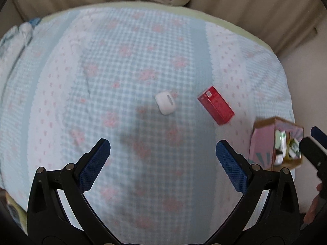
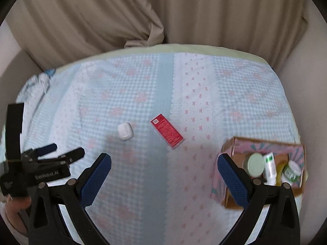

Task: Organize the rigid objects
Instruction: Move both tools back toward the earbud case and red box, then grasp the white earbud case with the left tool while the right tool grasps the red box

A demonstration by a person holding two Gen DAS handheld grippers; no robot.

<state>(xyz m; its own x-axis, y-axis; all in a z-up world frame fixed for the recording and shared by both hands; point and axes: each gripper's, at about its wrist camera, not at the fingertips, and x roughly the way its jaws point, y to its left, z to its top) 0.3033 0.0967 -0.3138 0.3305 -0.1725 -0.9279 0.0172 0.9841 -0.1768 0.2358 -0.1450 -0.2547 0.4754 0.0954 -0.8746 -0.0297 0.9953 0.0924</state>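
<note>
A white earbud case (image 1: 165,102) (image 2: 125,130) and a red box (image 1: 216,105) (image 2: 167,131) lie side by side on the blue-and-pink checked bedspread (image 1: 122,61) (image 2: 143,94). A pink cardboard box (image 1: 262,143) (image 2: 231,143) at the right holds a jar (image 2: 255,164), a white tube (image 2: 270,168) and another jar (image 2: 291,170). My left gripper (image 1: 163,161) (image 2: 67,153) is open and empty, above the cloth short of the earbud case. My right gripper (image 2: 164,178) is open and empty; its right finger overlaps the box's left wall in view.
Beige curtains (image 2: 102,16) hang behind the bed. A crumpled patterned cloth (image 1: 20,34) (image 2: 38,81) lies at the far left corner. The bed's right edge runs just past the cardboard box.
</note>
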